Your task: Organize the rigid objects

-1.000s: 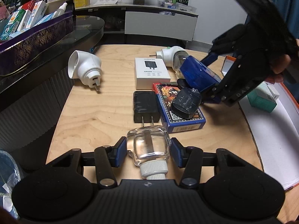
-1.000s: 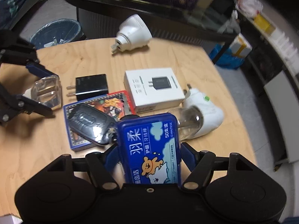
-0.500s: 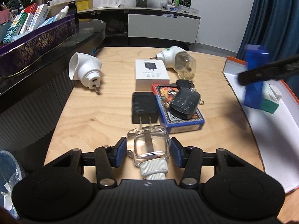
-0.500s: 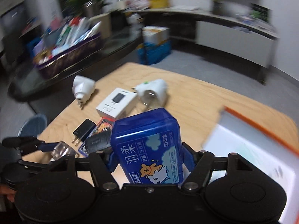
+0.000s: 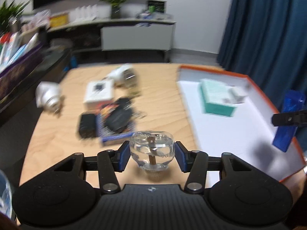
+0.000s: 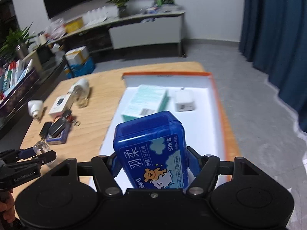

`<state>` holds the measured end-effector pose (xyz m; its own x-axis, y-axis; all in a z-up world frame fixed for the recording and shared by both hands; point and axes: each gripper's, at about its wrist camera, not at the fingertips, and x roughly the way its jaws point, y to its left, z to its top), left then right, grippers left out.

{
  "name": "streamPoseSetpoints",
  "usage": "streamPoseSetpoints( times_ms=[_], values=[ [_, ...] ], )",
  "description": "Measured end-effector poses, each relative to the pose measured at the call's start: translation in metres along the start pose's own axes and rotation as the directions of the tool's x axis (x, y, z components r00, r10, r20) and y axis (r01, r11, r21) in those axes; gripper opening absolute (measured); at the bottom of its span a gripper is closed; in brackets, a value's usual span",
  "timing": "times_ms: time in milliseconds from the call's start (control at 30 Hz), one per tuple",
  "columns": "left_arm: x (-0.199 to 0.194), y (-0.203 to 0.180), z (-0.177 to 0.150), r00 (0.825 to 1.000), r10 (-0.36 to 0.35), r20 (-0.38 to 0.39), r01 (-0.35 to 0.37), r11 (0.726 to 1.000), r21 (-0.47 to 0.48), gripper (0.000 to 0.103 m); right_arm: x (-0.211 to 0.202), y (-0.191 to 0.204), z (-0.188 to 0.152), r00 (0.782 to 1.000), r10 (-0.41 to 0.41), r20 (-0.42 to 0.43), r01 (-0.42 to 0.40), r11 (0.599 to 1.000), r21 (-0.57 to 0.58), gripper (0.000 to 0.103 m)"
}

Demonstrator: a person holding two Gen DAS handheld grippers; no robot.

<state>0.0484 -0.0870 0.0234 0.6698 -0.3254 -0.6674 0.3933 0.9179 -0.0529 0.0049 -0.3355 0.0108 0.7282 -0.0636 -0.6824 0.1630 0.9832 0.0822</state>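
- Left gripper [image 5: 152, 156] clamped narrowly on a clear glass bottle [image 5: 152, 151] — blue pads on its two flat sides, white threaded neck pointing back toward the camera, raised above the near edge of the wooden table [image 5: 57, 140].
- Right gripper [image 6: 153, 164] spread wide around a blue plastic case [image 6: 151, 149], pads against its narrow sides, held over the near end of the white tray with the orange rim [image 6: 216, 95].
- Already in the tray, toward its far end: a teal box [image 6: 147, 100] and a small white adapter [image 6: 184, 101], side by side, just apart.
- Left on the table's left half, clustered: white plug [image 5: 49, 96], white carton [image 5: 98, 94], black charger [image 5: 87, 124], card box [image 5: 115, 132] with a black key fob [image 5: 120, 117] on top.
- Bottle judged hard, smooth and breakable, probably slippery — best held low on the flat sides, set down gently, not dropped.
- Case judged light, stiff, slightly slick; broad faces too wide to span, so a grip across the narrow sides suits it, with room in the bare near half of the tray.
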Motion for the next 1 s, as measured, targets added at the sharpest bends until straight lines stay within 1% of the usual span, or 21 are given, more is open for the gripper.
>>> streamPoseSetpoints(
  times_ms=[100, 167, 267, 333, 400, 567, 700, 800, 1000],
  values=[
    [-0.007, -0.026, 0.017, 0.999, -0.034, 0.033, 0.033, 0.999, 0.038, 0.05, -0.009, -0.009, -0.002, 0.999, -0.023, 0.028, 0.023, 1.0, 0.018, 0.08],
    [-0.008, -0.04, 0.03, 0.997, -0.064, 0.048, 0.062, 0.997, 0.045, 0.05, -0.011, -0.014, -0.003, 0.998, -0.044, 0.036, 0.043, 0.999, 0.017, 0.08],
    [-0.008, -0.064, 0.048, 0.994, -0.089, 0.068, 0.083, 0.993, 0.082, 0.05, -0.011, -0.016, -0.003, 0.997, -0.062, 0.041, 0.061, 0.998, 0.028, 0.08],
    [-0.004, -0.078, 0.052, 0.993, -0.091, 0.073, 0.084, 0.991, 0.103, 0.05, -0.01, -0.018, -0.003, 0.997, -0.072, 0.042, 0.07, 0.997, 0.036, 0.08],
    [0.001, -0.086, 0.051, 0.994, -0.096, 0.06, 0.09, 0.992, 0.089, 0.05, -0.009, -0.02, -0.003, 0.997, -0.065, 0.038, 0.064, 0.997, 0.044, 0.08],
    [0.005, -0.098, 0.047, 0.996, -0.087, 0.034, 0.084, 0.994, 0.071, 0.05, -0.005, -0.025, -0.005, 0.998, -0.063, 0.029, 0.061, 0.996, 0.061, 0.08],
    [0.006, -0.1, 0.048, 0.998, -0.062, 0.026, 0.06, 0.996, 0.065, 0.05, -0.002, -0.027, -0.005, 0.998, -0.061, 0.025, 0.059, 0.996, 0.071, 0.08],
    [0.006, -0.099, 0.048, 0.998, -0.056, 0.011, 0.055, 0.998, 0.041, 0.05, -0.001, -0.028, -0.005, 0.998, -0.066, 0.024, 0.064, 0.995, 0.082, 0.08],
    [0.006, -0.101, 0.047, 0.999, -0.039, 0.002, 0.039, 0.999, 0.036, 0.05, -0.001, -0.025, -0.005, 0.997, -0.079, 0.027, 0.077, 0.995, 0.07, 0.08]
  ],
)
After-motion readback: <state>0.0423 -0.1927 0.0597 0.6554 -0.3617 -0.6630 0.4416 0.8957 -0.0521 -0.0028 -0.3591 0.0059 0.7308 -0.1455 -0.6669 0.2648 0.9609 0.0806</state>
